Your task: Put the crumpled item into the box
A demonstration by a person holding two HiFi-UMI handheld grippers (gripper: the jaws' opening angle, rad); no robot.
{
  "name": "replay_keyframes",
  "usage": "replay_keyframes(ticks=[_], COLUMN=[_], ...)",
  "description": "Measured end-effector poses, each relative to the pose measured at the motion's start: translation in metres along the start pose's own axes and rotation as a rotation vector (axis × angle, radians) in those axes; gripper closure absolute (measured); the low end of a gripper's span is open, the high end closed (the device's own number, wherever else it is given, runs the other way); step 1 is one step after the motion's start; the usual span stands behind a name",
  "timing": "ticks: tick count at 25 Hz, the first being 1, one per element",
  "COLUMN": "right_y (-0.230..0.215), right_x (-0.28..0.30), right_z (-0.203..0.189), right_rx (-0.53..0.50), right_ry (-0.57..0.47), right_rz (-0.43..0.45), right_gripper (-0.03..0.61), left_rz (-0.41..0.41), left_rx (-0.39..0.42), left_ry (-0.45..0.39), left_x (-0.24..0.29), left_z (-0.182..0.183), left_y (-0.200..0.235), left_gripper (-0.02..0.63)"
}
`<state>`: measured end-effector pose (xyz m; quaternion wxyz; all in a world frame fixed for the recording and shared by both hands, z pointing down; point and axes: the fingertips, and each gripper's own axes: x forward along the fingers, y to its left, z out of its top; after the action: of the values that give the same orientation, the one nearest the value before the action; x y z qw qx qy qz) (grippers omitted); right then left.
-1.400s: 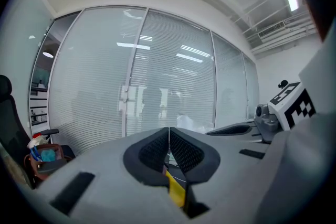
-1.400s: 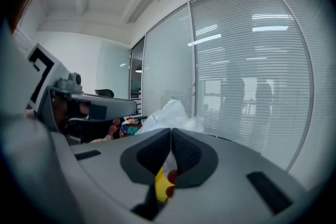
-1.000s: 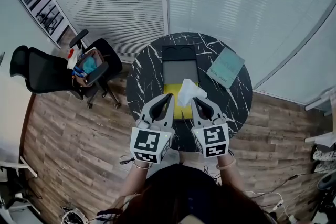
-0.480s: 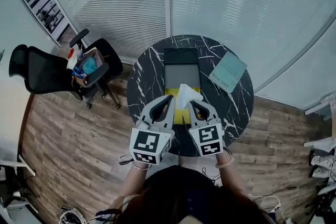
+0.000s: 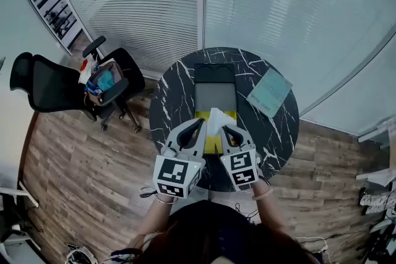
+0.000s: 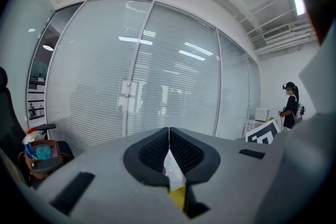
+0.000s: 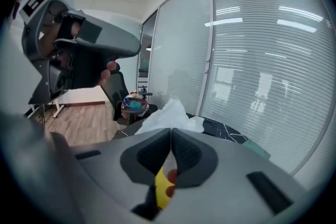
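Note:
A crumpled white and yellow wrapper [image 5: 215,119] hangs over the near part of the round black marble table [image 5: 176,96], between my two grippers. My left gripper [image 5: 199,125] is shut on its left side; white and yellow material [image 6: 174,178] shows between the closed pads. My right gripper [image 5: 224,129] is shut on its right side, where a yellow piece with red spots [image 7: 162,184] sits in the jaws and the white crumple [image 7: 169,115] bulges beyond them. The box [image 5: 215,68], a long black-rimmed tray with a grey floor, lies just past the wrapper.
A teal book [image 5: 269,92] lies on the table's right side. A black office chair [image 5: 43,83] and a stool holding a bag [image 5: 106,79] stand on the wood floor at the left. Glass walls with blinds close off the far side.
The right gripper has drawn in toward the left one, and the wrapper between them has bunched up narrower. Both grippers have kept their hold.

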<state>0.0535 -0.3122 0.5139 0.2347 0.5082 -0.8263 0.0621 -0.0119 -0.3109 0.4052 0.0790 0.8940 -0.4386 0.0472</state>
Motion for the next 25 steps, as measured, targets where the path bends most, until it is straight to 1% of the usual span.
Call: replay_keyframes(ticks=[9,25], right_y=[0.001,0.009], right_x=[0.02,0.05], right_z=[-0.021,-0.057], right_rx=[-0.062,-0.107], right_ry=[0.07,0.162], right_rz=[0.013,0.062], right_gripper=[0.552,0.552], left_rz=[-0.003,0.012], left_rx=[-0.007,-0.013], left_ry=[0.016,0.022], left_x=[0.002,0.003], left_z=[-0.004,-0.009], left_y=[0.005,0.017], left_gripper=[0.584,0.586])
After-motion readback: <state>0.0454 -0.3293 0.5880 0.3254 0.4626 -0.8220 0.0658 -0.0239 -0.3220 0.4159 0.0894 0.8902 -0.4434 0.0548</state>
